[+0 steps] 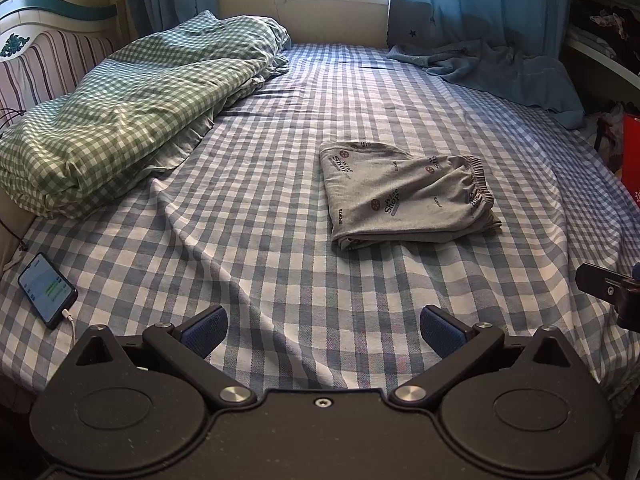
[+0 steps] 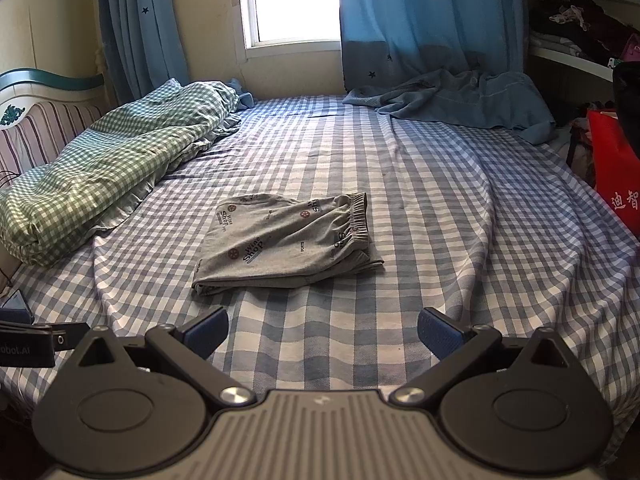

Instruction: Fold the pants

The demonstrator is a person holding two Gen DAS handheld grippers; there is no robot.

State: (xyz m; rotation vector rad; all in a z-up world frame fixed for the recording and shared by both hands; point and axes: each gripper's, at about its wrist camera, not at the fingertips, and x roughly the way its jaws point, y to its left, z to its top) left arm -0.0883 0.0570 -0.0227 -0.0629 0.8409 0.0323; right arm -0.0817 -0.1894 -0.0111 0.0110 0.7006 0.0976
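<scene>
Grey printed pants point(image 1: 404, 194) lie folded into a compact stack on the blue checked bed sheet point(image 1: 260, 200), waistband to the right. They also show in the right wrist view point(image 2: 286, 240), straight ahead. My left gripper point(image 1: 323, 330) is open and empty, held near the bed's front edge, well short of the pants. My right gripper point(image 2: 322, 332) is open and empty, also short of the pants. Part of the right gripper shows at the left wrist view's right edge point(image 1: 612, 290).
A green checked duvet point(image 1: 132, 108) is bunched at the left by the headboard. A phone point(image 1: 47, 290) on a cable lies at front left. Blue curtain cloth point(image 1: 500, 68) spills on the far right corner. A red bag point(image 2: 616, 176) and shelves stand at right.
</scene>
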